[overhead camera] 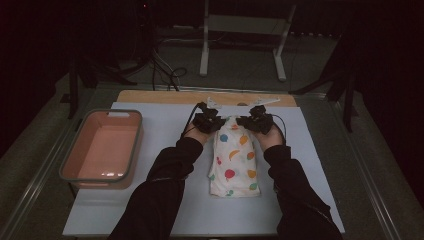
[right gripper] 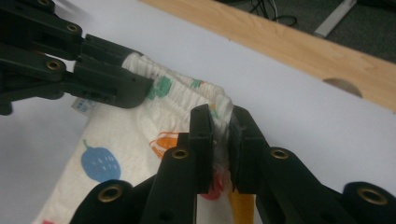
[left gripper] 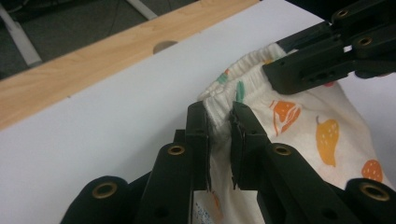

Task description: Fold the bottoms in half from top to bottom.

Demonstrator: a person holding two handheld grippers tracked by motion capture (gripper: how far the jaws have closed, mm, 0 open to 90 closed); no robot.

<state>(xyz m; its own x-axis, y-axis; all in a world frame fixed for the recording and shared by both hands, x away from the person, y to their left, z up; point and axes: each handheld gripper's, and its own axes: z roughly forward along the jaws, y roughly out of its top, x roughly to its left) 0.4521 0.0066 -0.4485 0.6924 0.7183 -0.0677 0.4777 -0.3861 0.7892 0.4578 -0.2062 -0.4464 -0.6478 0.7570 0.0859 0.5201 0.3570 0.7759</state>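
Side by side, left claw (left gripper: 219, 116) and right claw (right gripper: 220, 119) each pinch the fruit-print shorts' (overhead camera: 234, 162) waistband (left gripper: 233, 88).

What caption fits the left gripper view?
Left tongs shut on the elastic waistband of fruit-print shorts on the white table; right tongs grip it alongside.
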